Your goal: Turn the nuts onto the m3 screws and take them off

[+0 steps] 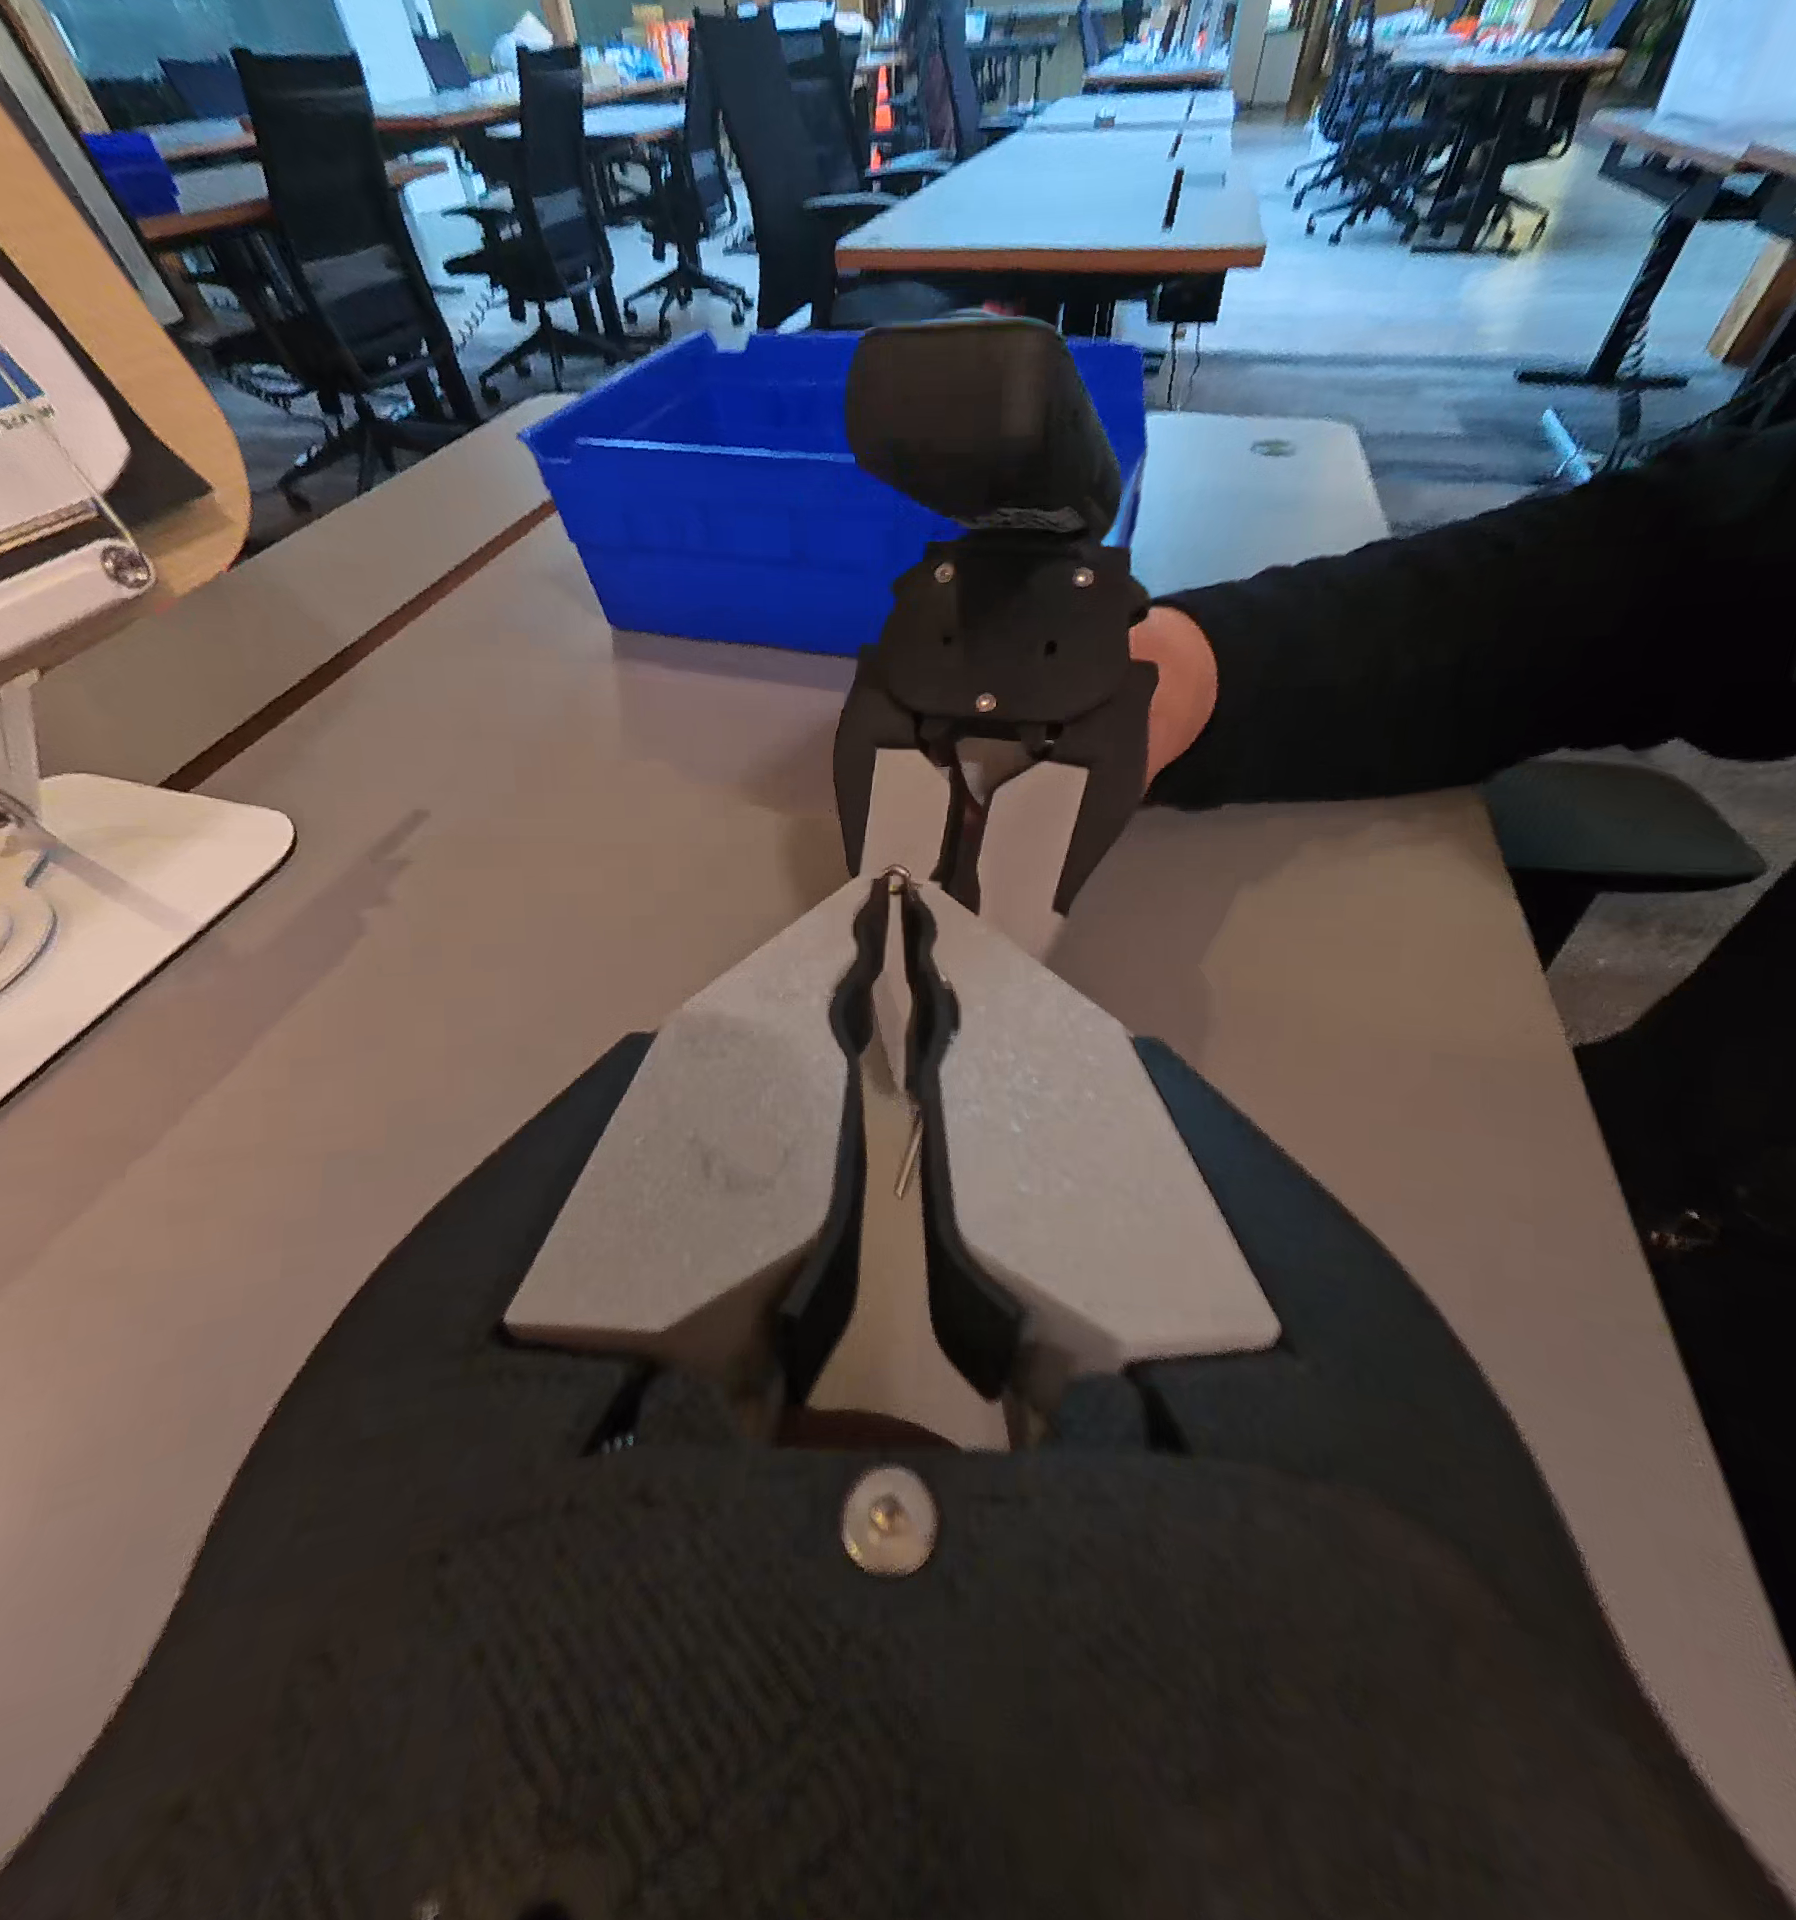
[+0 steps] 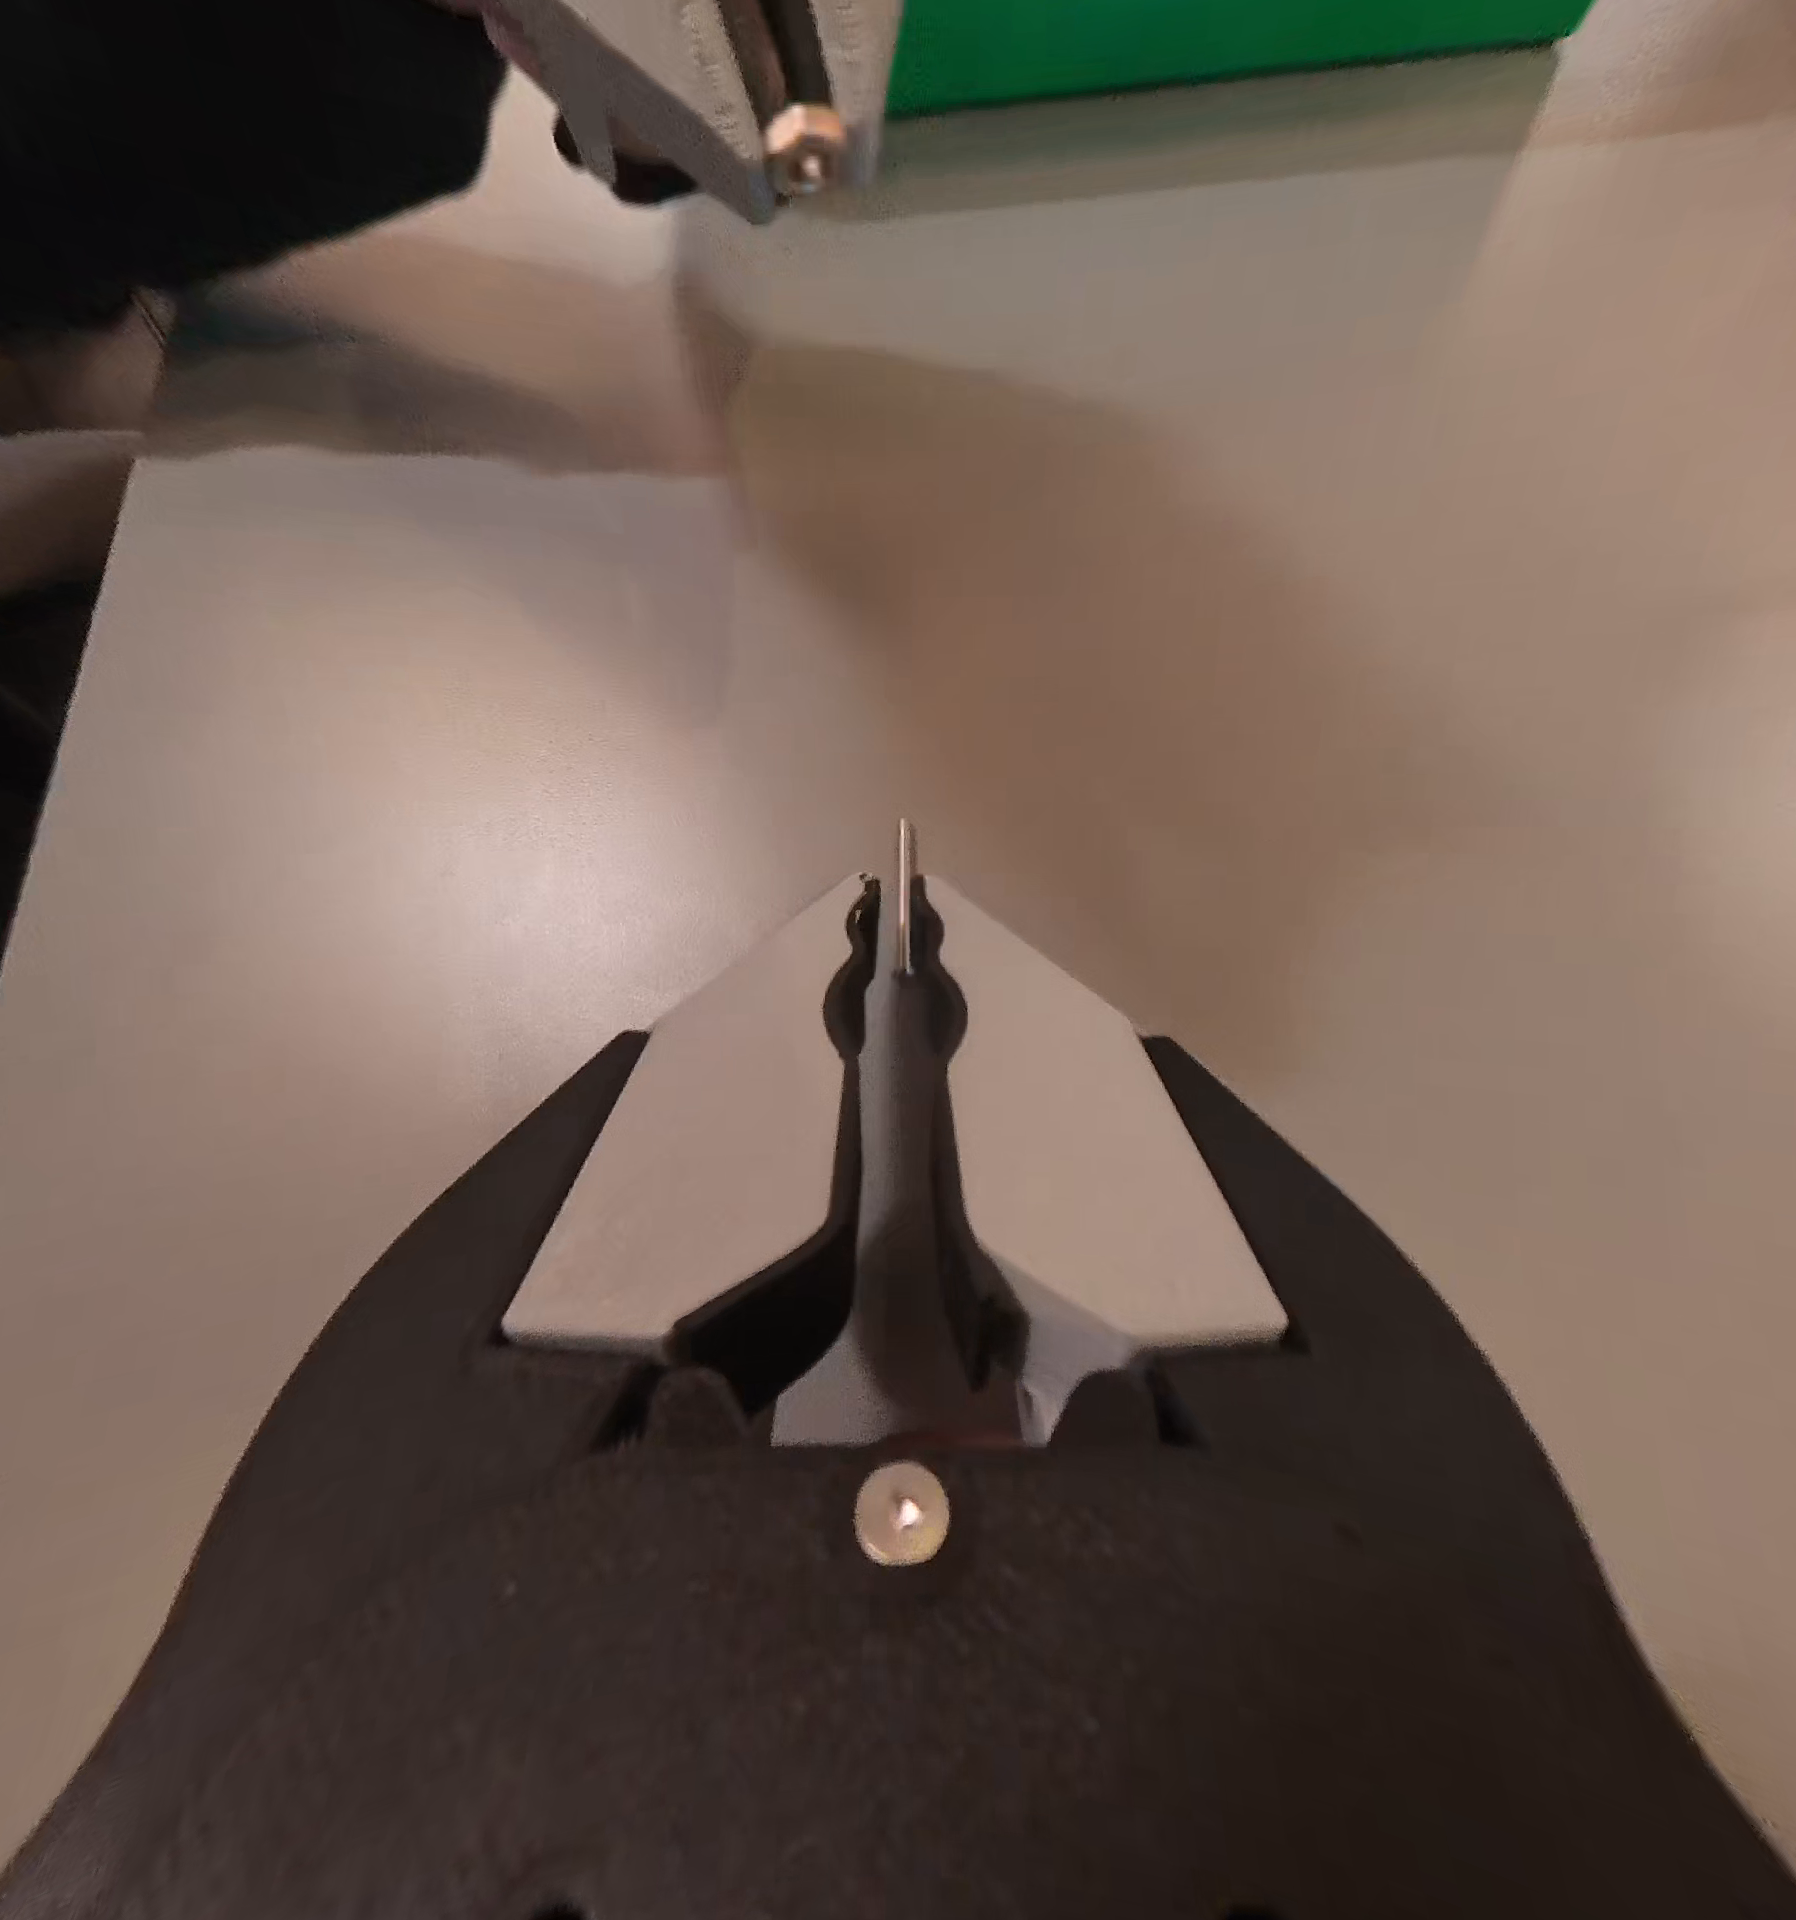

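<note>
In the left wrist view my left gripper (image 1: 892,894) is shut on a small silver nut (image 1: 892,876) pinched at its very tips. The nut also shows in the right wrist view (image 2: 806,145), in the left gripper (image 2: 806,182) at the top. My right gripper (image 2: 899,894) is shut on a thin M3 screw (image 2: 905,894) that sticks out forward past its tips. In the left wrist view the right gripper (image 1: 961,894) points down close beyond the nut. Nut and screw are apart. A thin metal pin (image 1: 909,1153) shows in the gap between my left fingers.
A blue bin (image 1: 728,509) stands on the grey table (image 1: 458,883) behind the grippers. A white stand with a sign (image 1: 94,883) is at the left. A green box (image 2: 1185,52) is at the far edge. A black sleeve (image 1: 1496,644) reaches in from the right.
</note>
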Demonstrator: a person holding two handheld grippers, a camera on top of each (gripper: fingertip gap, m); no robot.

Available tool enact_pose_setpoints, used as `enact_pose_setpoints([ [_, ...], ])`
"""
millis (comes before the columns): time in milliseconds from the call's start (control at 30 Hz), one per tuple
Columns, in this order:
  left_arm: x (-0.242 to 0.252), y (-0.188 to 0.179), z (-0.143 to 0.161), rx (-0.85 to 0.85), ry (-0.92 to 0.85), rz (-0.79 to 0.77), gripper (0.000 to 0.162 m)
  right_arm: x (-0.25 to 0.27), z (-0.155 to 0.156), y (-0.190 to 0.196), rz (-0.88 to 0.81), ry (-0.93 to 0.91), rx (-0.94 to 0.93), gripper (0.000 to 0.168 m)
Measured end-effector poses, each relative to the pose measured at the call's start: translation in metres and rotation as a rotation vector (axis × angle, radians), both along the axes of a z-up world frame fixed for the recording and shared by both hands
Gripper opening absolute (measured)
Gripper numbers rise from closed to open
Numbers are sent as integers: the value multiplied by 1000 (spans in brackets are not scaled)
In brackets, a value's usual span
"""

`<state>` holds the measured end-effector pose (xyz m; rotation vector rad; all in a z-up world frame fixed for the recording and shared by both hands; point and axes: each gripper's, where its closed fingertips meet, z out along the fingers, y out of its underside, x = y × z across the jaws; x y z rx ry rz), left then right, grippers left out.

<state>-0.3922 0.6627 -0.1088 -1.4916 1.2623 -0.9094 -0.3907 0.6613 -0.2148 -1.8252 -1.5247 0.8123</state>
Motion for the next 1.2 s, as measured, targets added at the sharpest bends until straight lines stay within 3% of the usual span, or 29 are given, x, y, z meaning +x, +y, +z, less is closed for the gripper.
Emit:
enact_pose_setpoints([
  [167,14,1,4,48,-87,-34,0,15,36,11,-52,157,-48,3],
  [267,20,-8,9,181,-102,-65,0,20,67,8,-44,297,-112,3],
  [433,14,-21,20,361,-179,-73,1,25,113,-12,44,544,-277,0],
  [533,11,-15,14,378,-171,-55,1,20,123,-18,84,623,-375,1],
  [633,6,-1,2,335,-146,-30,1,17,101,6,-20,557,-317,0],
  [767,1,4,4,317,-161,-5,0,9,49,27,-116,295,-162,0],
  [900,1,1,8,316,-177,-9,0,-7,19,57,-191,101,44,0],
  [1000,0,0,6,307,-175,-11,0,-10,-8,57,-173,-35,-16,0],
  [1200,-2,4,0,285,-161,-11,0,-9,-12,52,-151,-62,-16,0],
])
